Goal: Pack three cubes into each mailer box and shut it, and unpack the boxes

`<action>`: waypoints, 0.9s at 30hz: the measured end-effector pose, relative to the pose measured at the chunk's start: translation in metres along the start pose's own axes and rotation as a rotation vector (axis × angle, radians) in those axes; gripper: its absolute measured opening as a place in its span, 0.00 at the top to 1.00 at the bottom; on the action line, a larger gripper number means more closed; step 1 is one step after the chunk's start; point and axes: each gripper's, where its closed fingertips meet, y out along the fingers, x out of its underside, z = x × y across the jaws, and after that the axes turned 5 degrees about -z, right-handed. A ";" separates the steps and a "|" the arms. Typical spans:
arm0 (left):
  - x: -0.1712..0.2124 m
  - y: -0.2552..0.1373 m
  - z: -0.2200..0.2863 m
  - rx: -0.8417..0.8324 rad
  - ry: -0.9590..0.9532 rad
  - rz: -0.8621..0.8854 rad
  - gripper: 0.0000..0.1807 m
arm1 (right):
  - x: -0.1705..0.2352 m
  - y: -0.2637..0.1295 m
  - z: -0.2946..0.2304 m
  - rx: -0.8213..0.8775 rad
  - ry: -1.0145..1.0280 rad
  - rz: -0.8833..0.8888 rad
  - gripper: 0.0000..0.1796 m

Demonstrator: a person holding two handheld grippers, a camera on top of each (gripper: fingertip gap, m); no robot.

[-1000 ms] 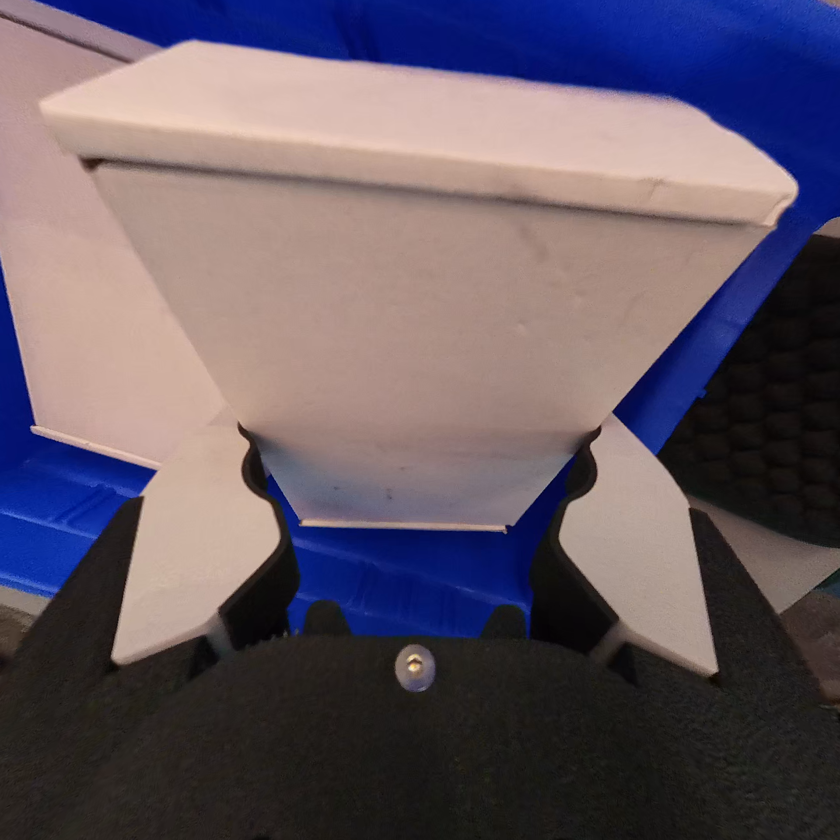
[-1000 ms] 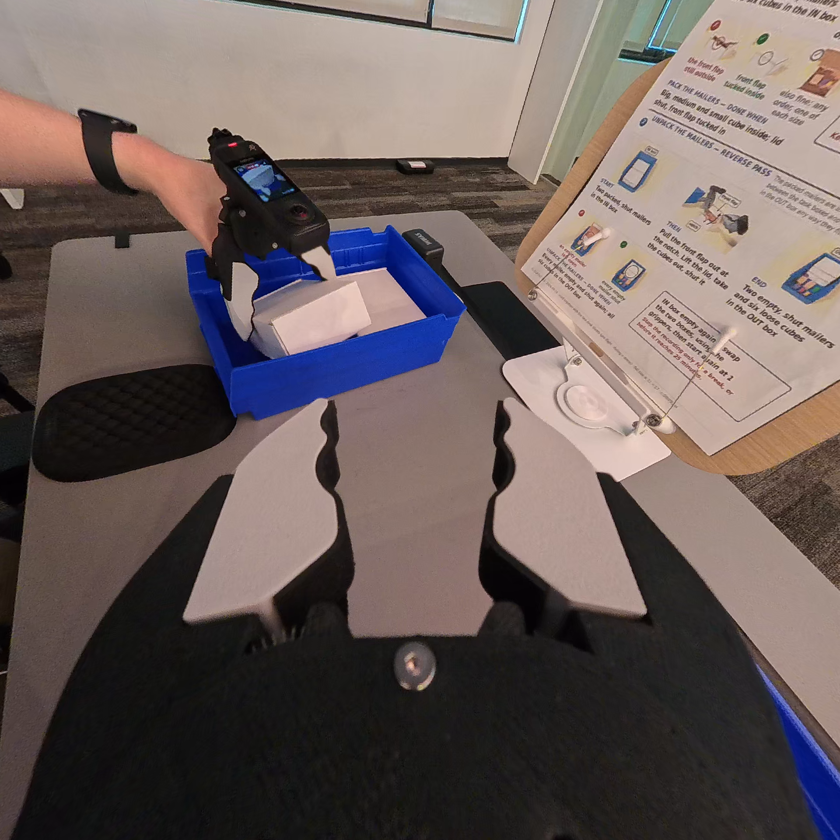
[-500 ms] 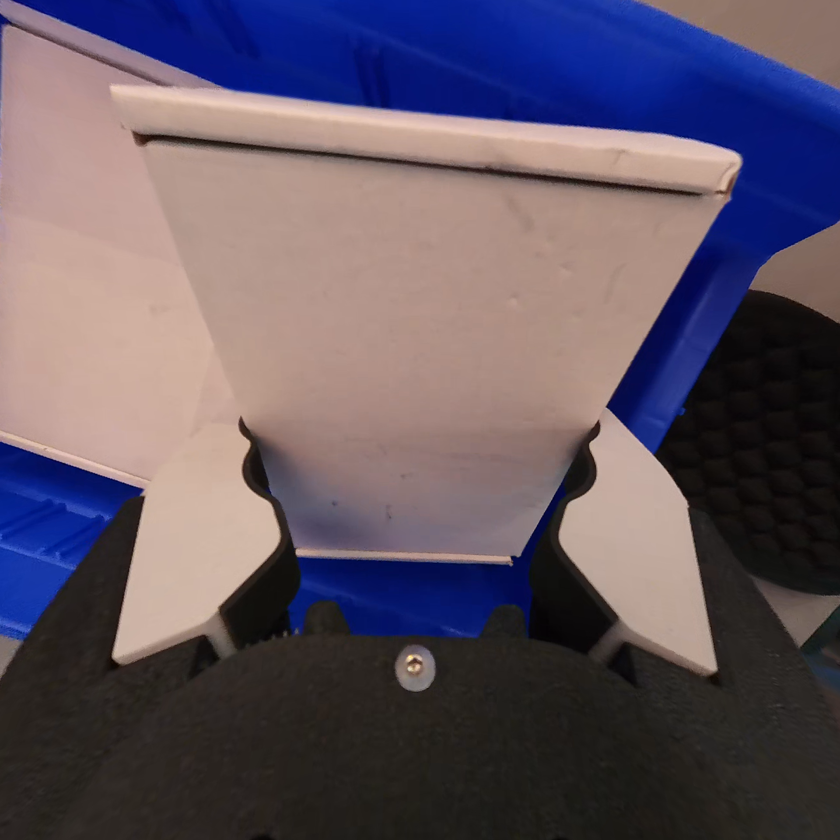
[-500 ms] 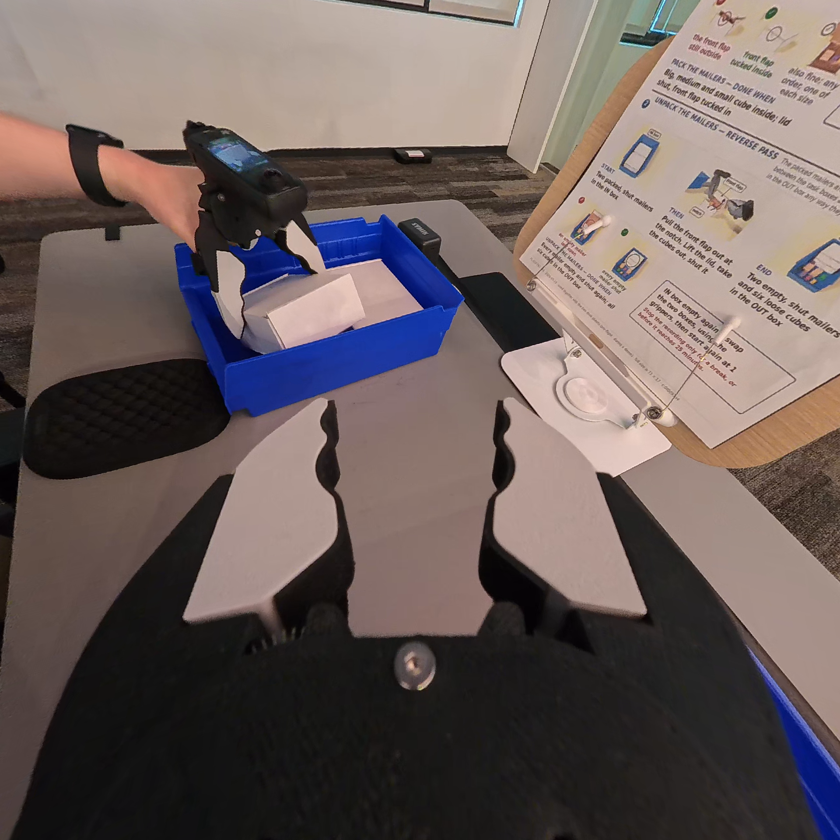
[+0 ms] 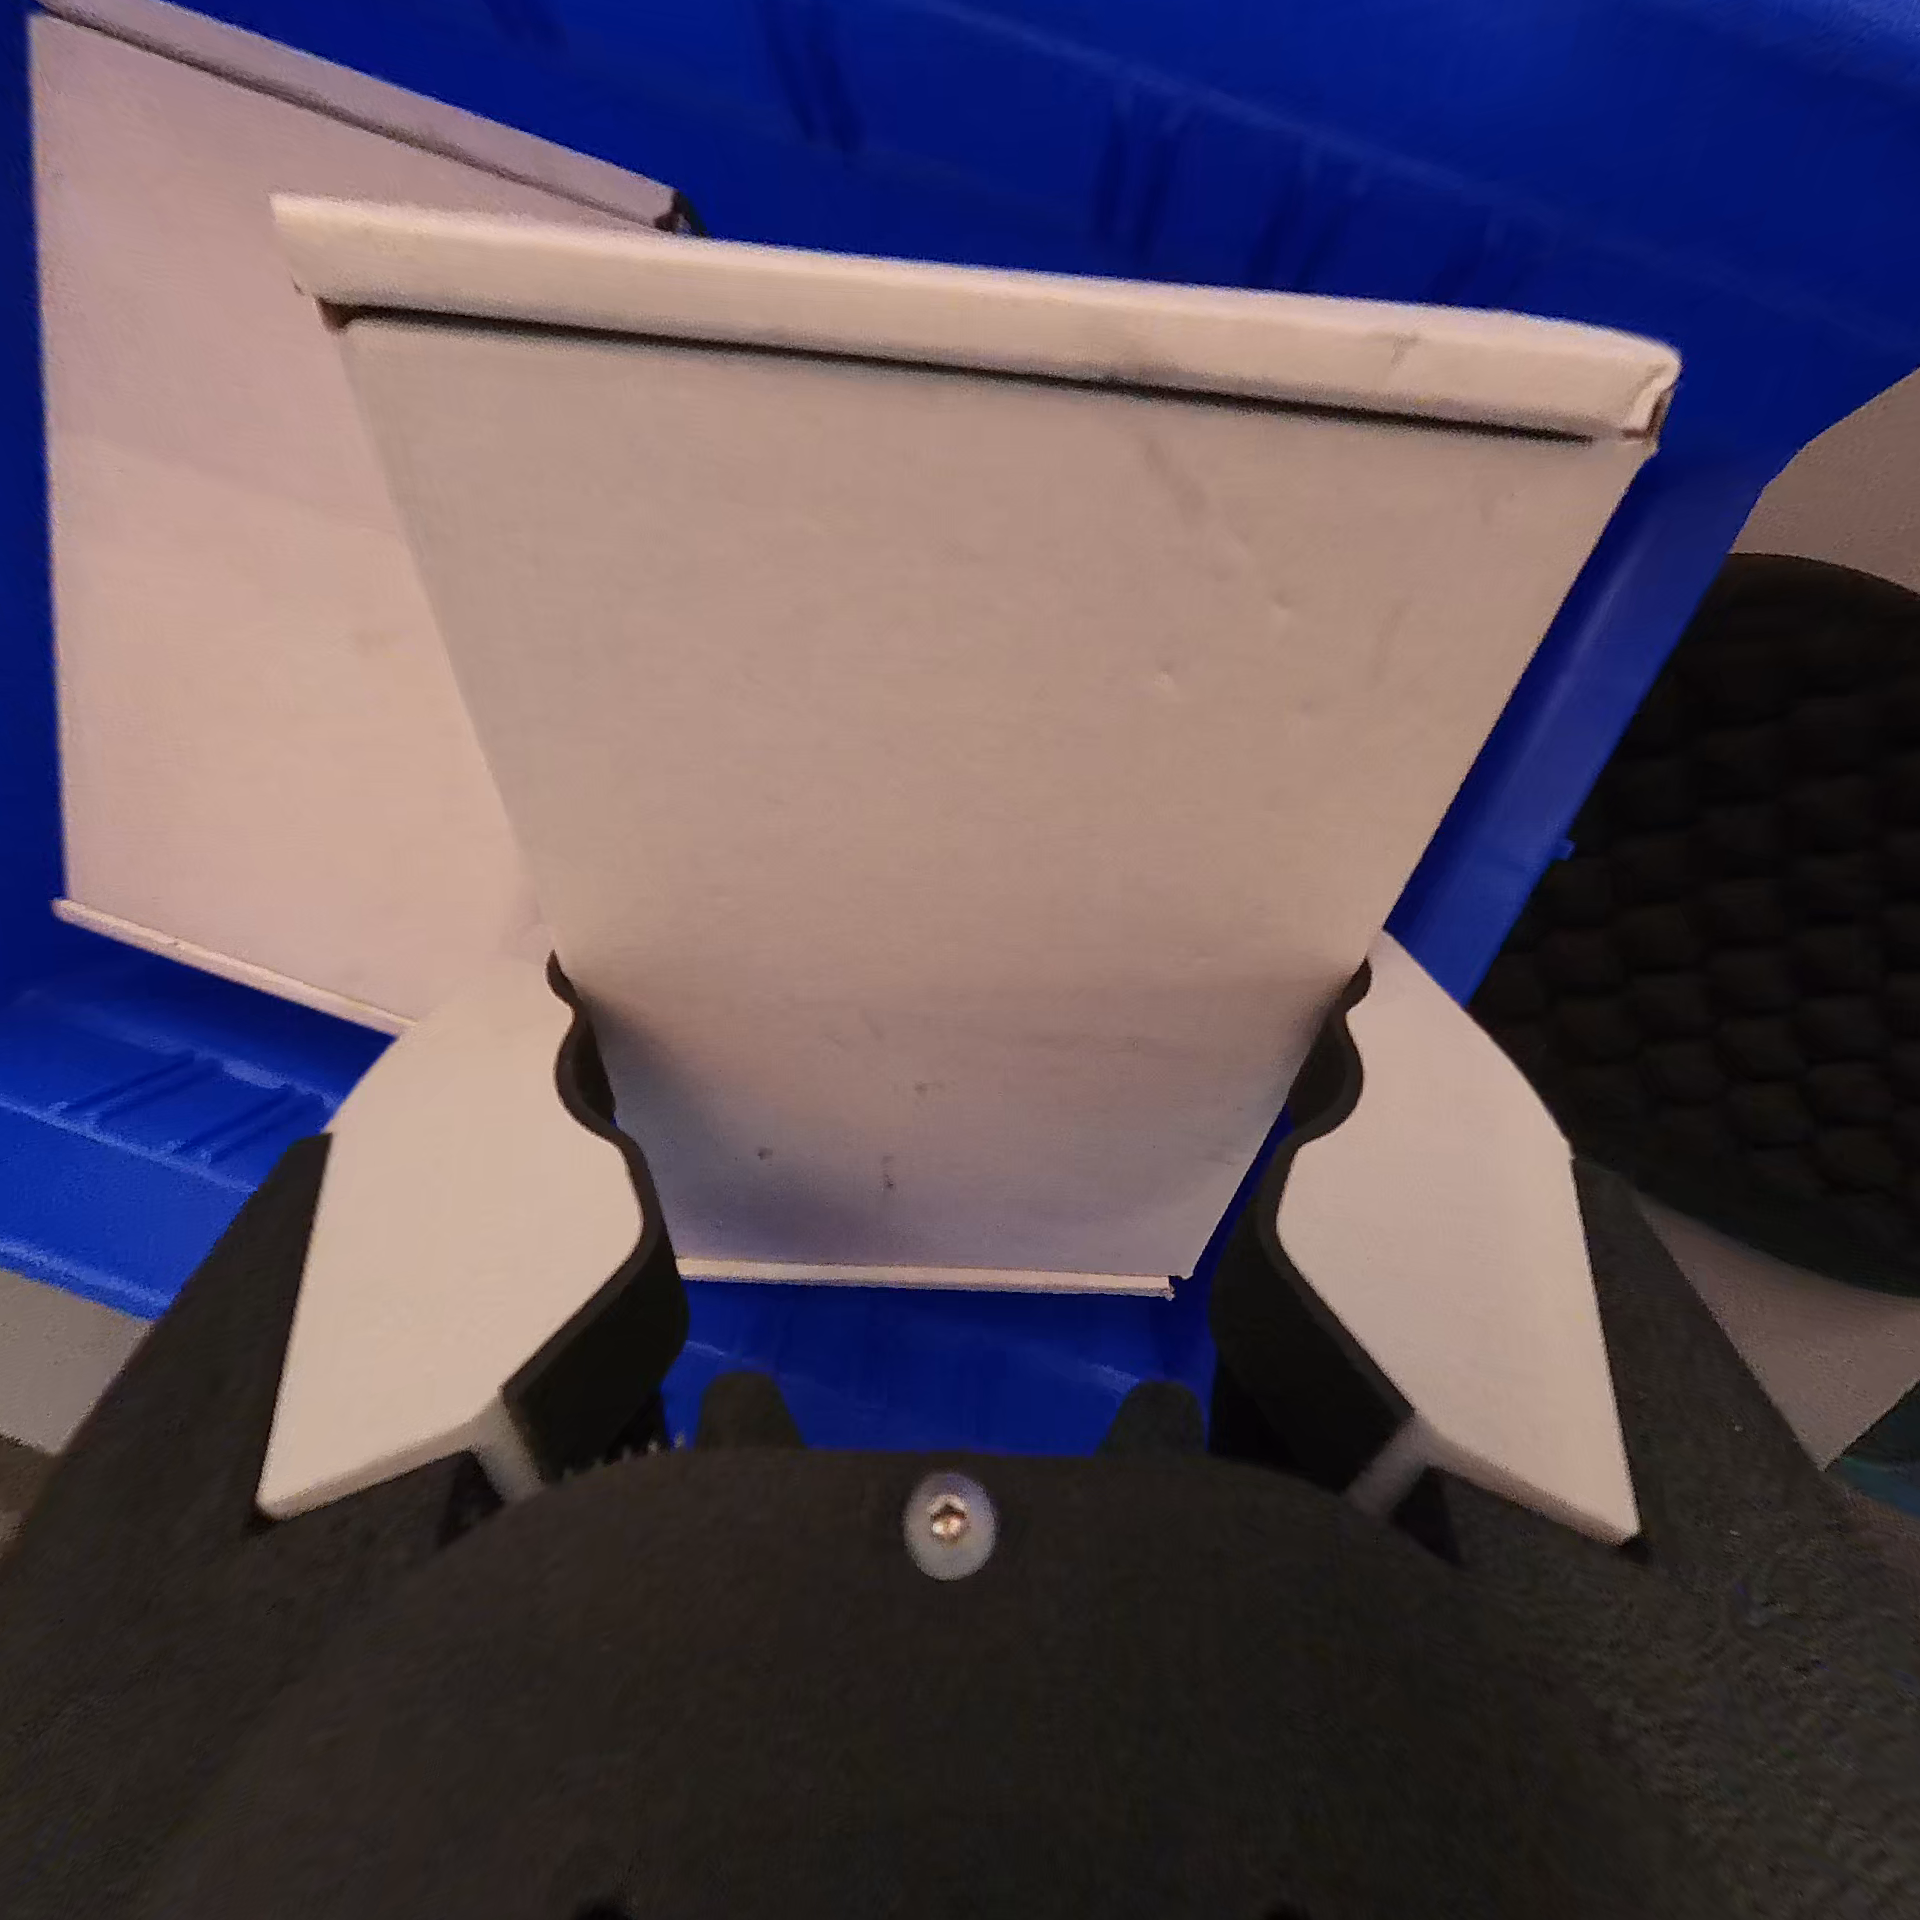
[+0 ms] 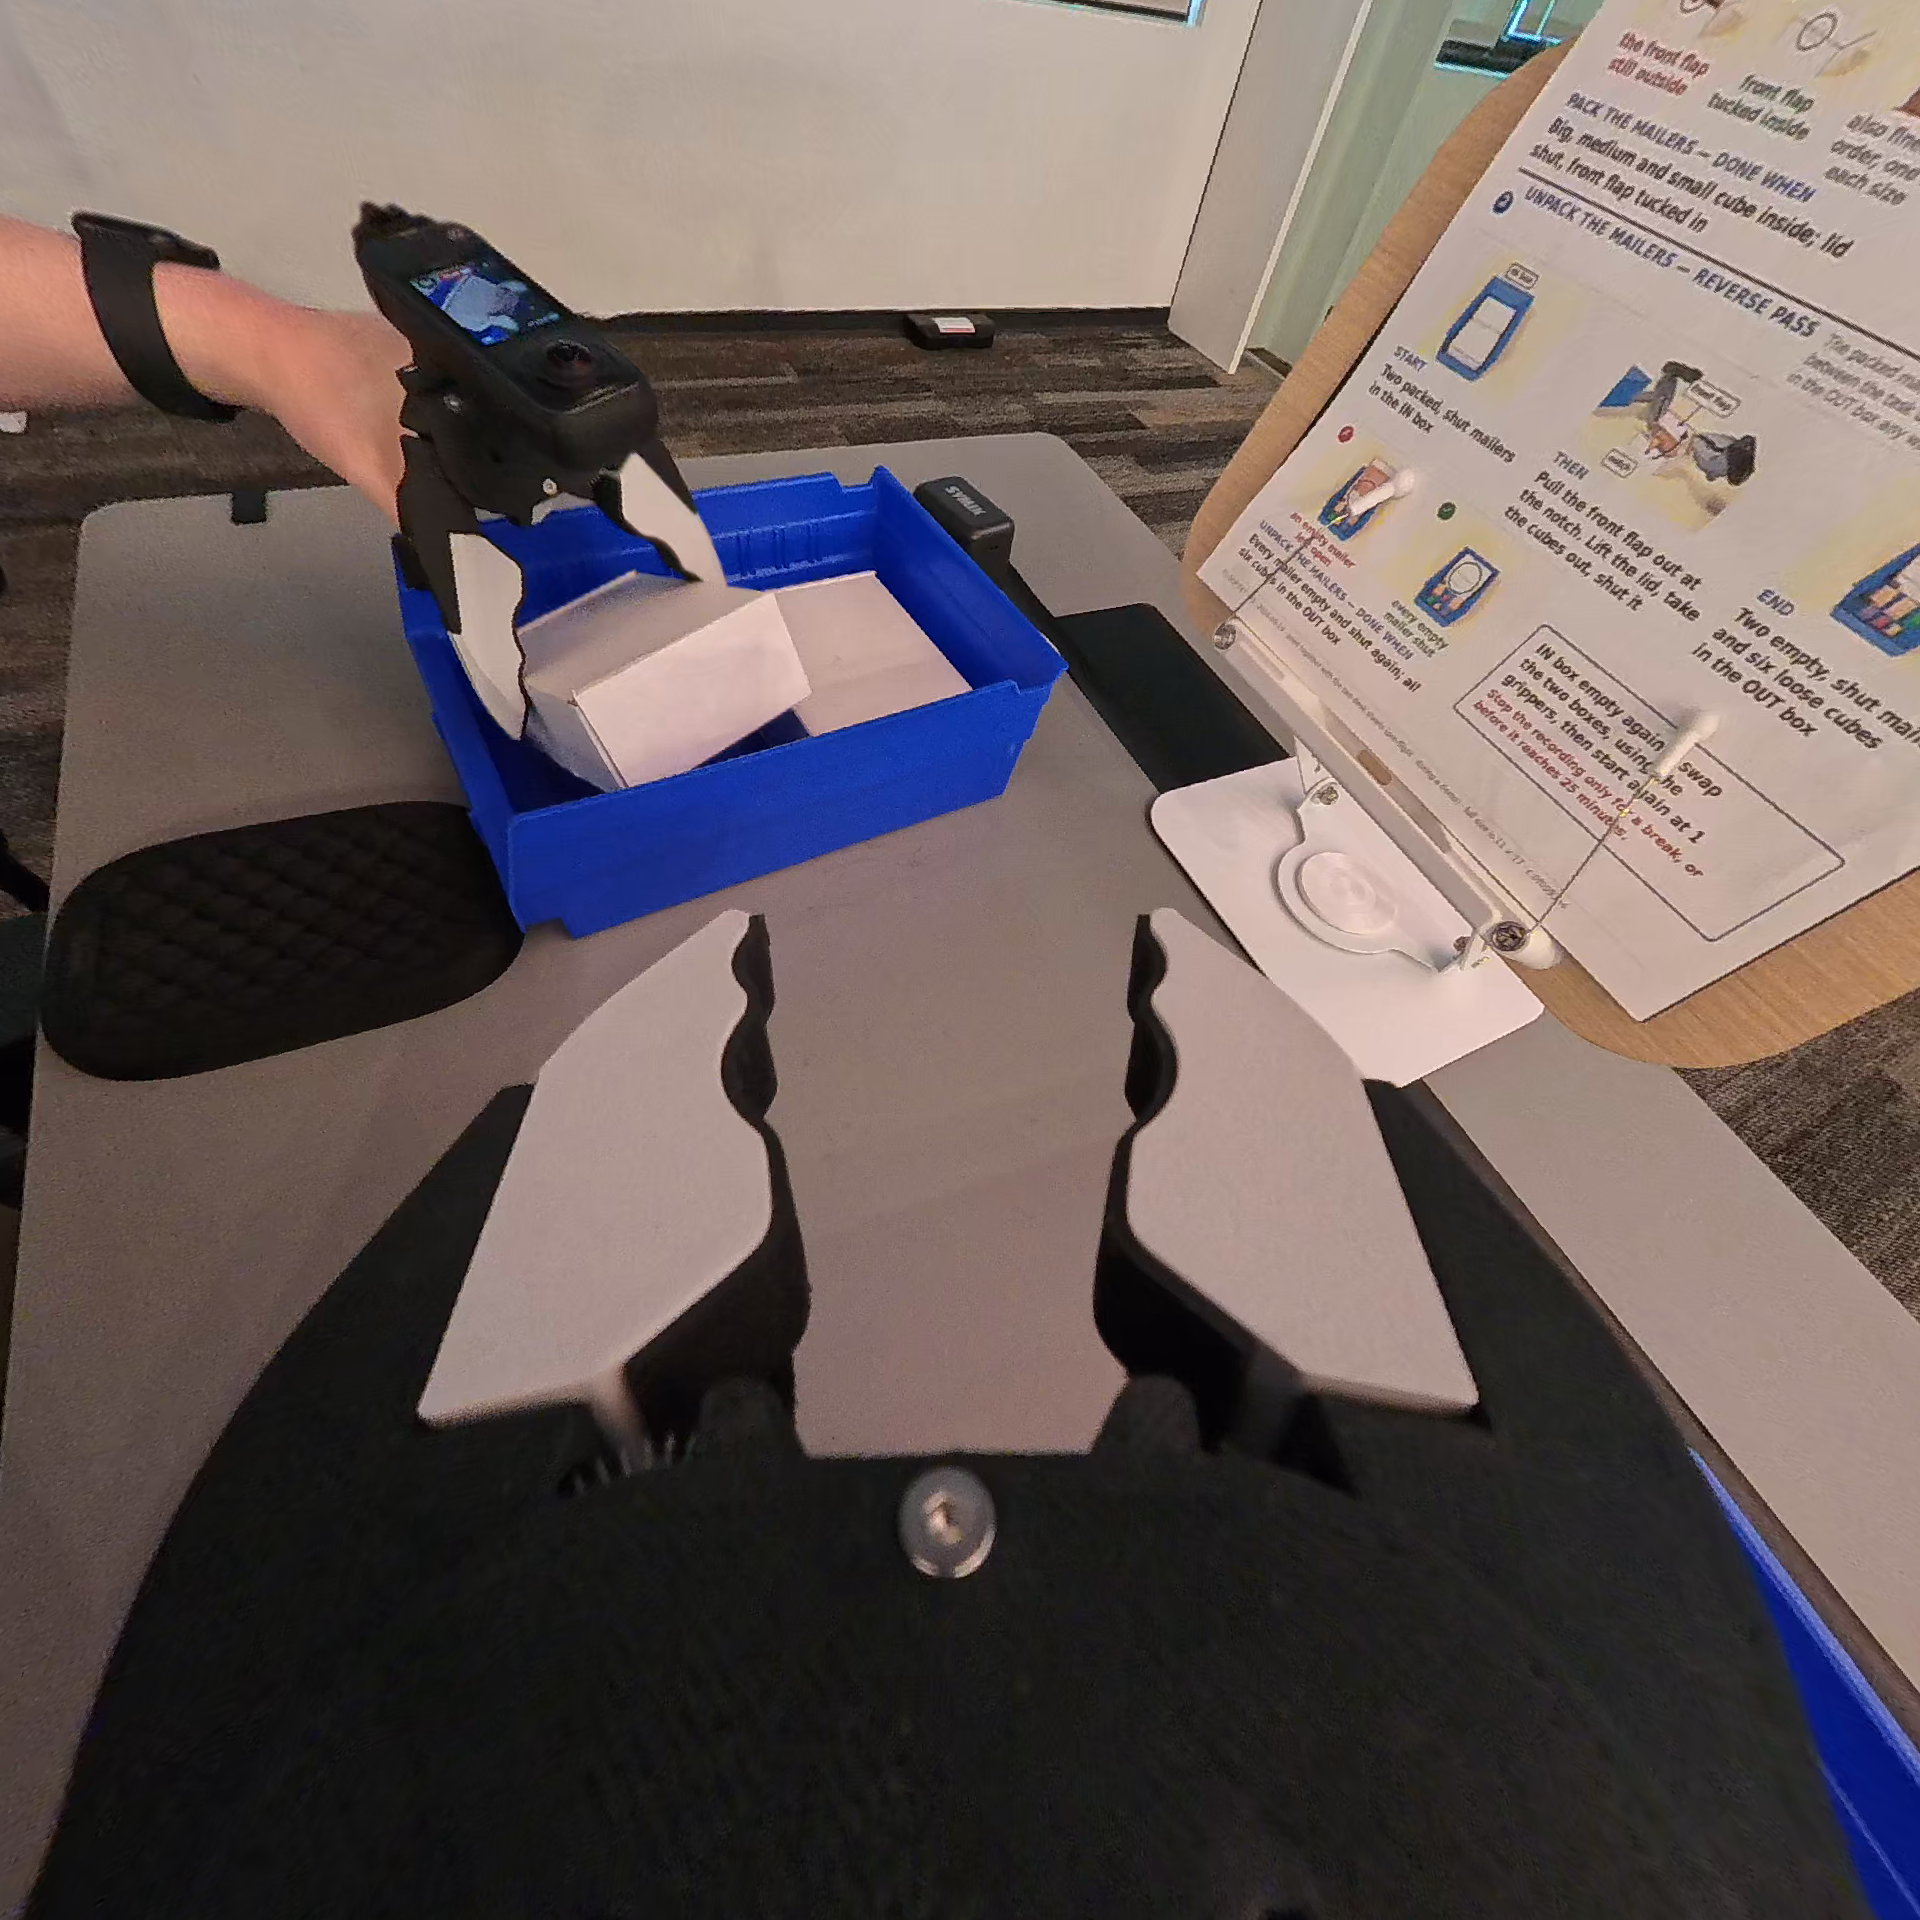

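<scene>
Left tongs (image 6: 592, 613) pinch tilted mailer box (image 5: 966, 790) over blue bin (image 6: 790, 821).

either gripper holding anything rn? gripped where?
Left gripper clamps a shut white mailer by its two opposite side walls, at the near end, tilted in the blue bin. Right gripper is open, holding nothing.
</scene>
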 end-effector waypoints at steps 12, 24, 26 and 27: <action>-0.008 -0.036 -0.010 -0.061 0.038 -0.070 0.29 | -0.002 -0.007 0.001 0.007 -0.005 0.012 0.63; -0.052 -0.086 -0.013 -0.161 0.144 -0.159 0.29 | -0.008 -0.038 0.007 0.045 -0.012 0.051 0.63; -0.069 -0.090 -0.008 -0.168 0.180 -0.168 0.29 | -0.006 -0.050 0.011 0.067 -0.009 0.048 0.63; -0.079 -0.091 -0.006 -0.173 0.202 -0.172 0.29 | -0.003 -0.057 0.015 0.084 -0.009 0.045 0.63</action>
